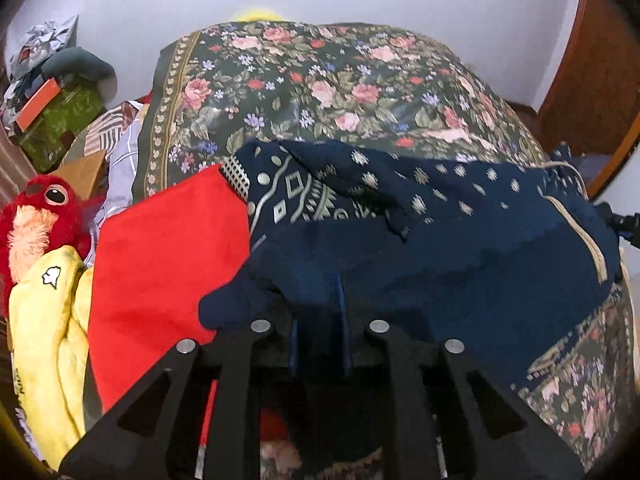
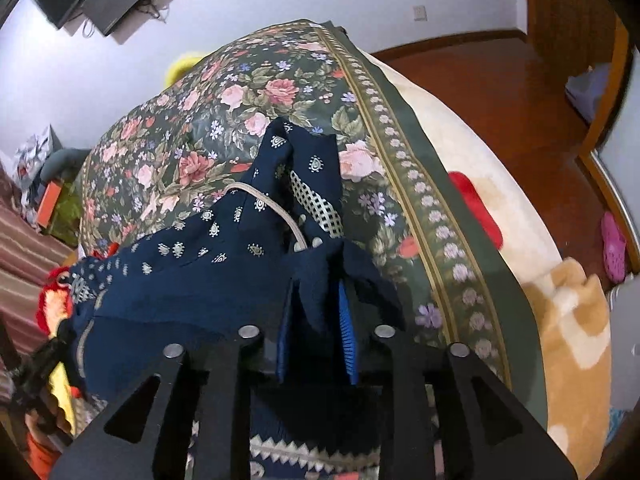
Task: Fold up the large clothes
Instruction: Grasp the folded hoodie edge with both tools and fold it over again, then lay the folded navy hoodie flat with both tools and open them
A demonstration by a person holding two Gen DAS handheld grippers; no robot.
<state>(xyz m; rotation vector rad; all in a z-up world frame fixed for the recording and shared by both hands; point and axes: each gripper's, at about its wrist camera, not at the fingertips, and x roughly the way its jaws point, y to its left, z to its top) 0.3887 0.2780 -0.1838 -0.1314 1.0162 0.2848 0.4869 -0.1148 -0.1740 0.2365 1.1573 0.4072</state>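
Left wrist view: navy patterned garment point(image 1: 460, 240) is pinched by the left gripper point(image 1: 320, 320) over a floral bedspread point(image 1: 320, 80). Its other edge is clamped between the right gripper point(image 2: 316, 320) fingers.

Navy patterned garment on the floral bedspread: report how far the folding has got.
Done: little shows. The navy patterned garment lies rumpled across the floral bedspread, partly doubled over, with no neat fold.

In hand: the left gripper and right gripper each have a bunch of its cloth between their blue pads.

Left: flattening, folding square, then the red cloth beside it.
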